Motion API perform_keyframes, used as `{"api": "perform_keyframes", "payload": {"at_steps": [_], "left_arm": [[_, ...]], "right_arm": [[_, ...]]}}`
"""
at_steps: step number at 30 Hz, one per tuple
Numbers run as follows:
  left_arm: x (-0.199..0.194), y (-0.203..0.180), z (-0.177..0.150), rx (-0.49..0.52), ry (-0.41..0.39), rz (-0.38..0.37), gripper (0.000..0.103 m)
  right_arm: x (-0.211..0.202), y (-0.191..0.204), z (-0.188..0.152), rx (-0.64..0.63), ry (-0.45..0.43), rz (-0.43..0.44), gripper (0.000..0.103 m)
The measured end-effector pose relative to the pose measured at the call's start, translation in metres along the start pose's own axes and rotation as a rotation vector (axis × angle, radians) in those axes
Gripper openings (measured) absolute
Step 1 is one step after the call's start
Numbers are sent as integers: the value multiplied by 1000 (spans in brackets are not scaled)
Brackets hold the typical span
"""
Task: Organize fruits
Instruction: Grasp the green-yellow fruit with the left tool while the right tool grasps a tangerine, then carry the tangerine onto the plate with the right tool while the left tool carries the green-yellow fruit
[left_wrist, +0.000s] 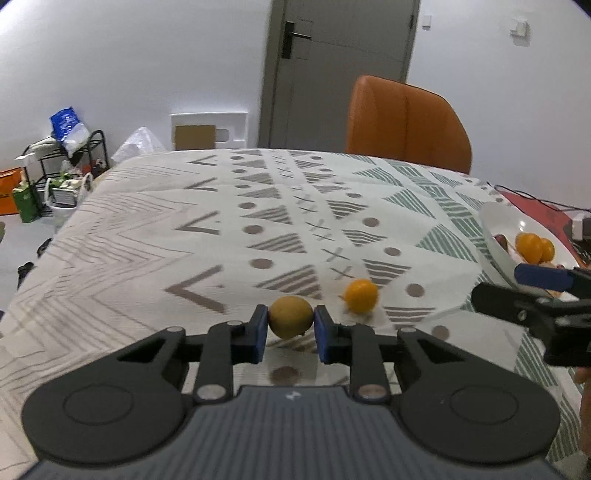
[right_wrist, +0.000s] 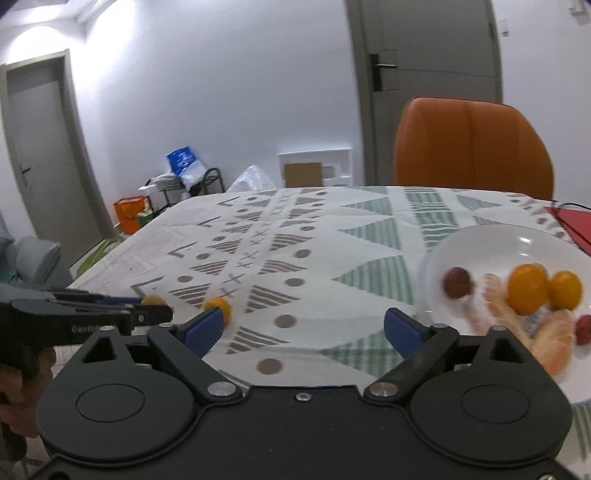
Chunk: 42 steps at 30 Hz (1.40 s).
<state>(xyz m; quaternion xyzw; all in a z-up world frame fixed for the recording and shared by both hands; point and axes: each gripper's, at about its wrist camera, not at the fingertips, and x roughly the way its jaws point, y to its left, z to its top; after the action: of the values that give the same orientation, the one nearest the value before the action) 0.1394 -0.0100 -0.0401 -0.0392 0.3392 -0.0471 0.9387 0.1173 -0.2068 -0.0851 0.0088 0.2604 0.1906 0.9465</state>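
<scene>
The left gripper (left_wrist: 290, 325) has its blue pads pressed against both sides of a yellowish-brown round fruit (left_wrist: 290, 316), which sits low over the patterned tablecloth (left_wrist: 184, 240); whether the fruit touches the cloth cannot be told. Just to the right of it, and slightly farther, a small orange fruit (left_wrist: 361, 295) lies loose on the cloth. At the right edge of the table stands a white bowl (left_wrist: 495, 229), and in the left wrist view two orange fruits (left_wrist: 533, 246) show inside it. The right gripper (right_wrist: 302, 326) hangs above the cloth with its jaws spread wide and nothing between them; its left finger stands in front of the loose orange fruit (right_wrist: 218, 305) and its right finger is near the bowl's near-left rim (right_wrist: 480, 236). The right wrist view, somewhat blurred, shows the bowl holding two orange fruits (right_wrist: 543, 290), a dark reddish-brown round fruit (right_wrist: 458, 282), pale orange segments (right_wrist: 546, 339) and a small red fruit (right_wrist: 584, 329). At the left of that view the left gripper shows side-on, with a hand (right_wrist: 22, 376) under it. An orange chair (left_wrist: 406, 122) stands at the far side of the table.
</scene>
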Motion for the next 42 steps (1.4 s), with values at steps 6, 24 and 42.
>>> {"api": "perform_keyframes", "payload": {"at_steps": [6, 24, 42], "left_arm": [[-8, 18, 1, -32, -17, 31, 25], [-19, 54, -2, -93, -36, 87, 25], [-20, 57, -3, -110, -49, 56, 25]], "right_arm": [[14, 16, 3, -28, 29, 37, 83], [48, 50, 6, -91, 94, 88, 60], [49, 52, 9, -111, 105, 65, 22]]}}
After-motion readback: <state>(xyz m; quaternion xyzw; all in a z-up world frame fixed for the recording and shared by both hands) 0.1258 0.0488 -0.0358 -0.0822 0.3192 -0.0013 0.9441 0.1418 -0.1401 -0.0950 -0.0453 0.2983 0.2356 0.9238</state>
